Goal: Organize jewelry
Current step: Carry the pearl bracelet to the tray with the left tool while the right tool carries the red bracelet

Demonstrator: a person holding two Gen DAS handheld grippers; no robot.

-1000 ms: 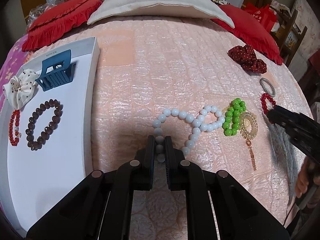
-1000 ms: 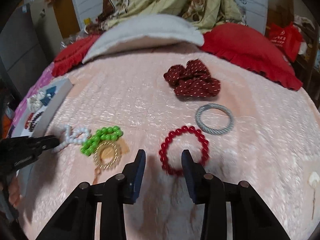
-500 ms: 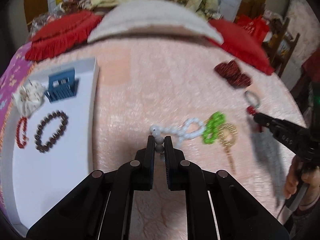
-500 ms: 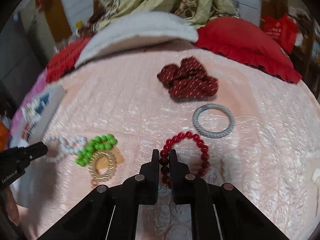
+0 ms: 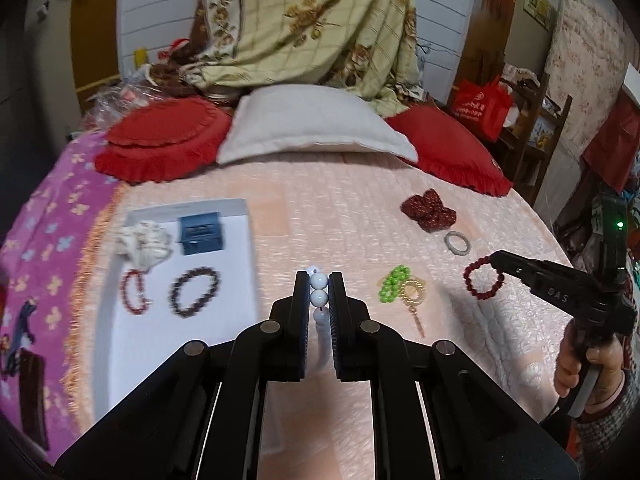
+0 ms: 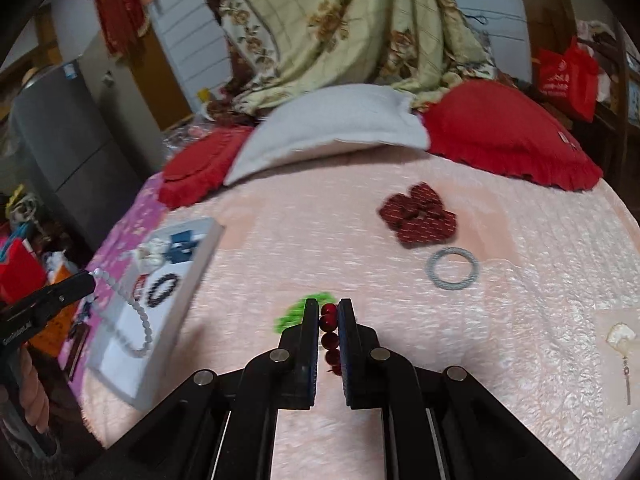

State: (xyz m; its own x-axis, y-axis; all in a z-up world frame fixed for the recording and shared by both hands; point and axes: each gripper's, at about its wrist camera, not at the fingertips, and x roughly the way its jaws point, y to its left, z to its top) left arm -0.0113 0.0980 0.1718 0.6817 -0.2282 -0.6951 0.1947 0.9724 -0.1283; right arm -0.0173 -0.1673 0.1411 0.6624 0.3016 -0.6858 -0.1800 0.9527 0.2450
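Observation:
My left gripper (image 5: 319, 280) is shut on a white bead necklace (image 5: 319, 299), lifted off the pink bedspread; in the right wrist view the necklace (image 6: 136, 316) hangs over the white tray (image 6: 160, 360). My right gripper (image 6: 329, 307) is shut on a dark red bead bracelet (image 6: 329, 320), lifted above the bed; it also shows in the left wrist view (image 5: 482, 283). The tray (image 5: 236, 292) holds a blue hair claw (image 5: 200, 233), a white scrunchie (image 5: 145, 242), a brown bead bracelet (image 5: 195, 291) and a thin red bracelet (image 5: 134, 293).
On the bedspread lie a green bead bracelet (image 5: 391, 283), a gold coil ring with chain (image 5: 414, 296), a grey ring (image 5: 456, 242) and a dark red dotted scrunchie (image 5: 429, 209). Red cushions and a white pillow (image 5: 316, 124) line the far edge. A small white ornament (image 6: 620, 338) lies at right.
Both grippers have risen from the bed. The left one lifted the white necklace and swung left toward the tray. The right one closed on the red bracelet and lifted it.

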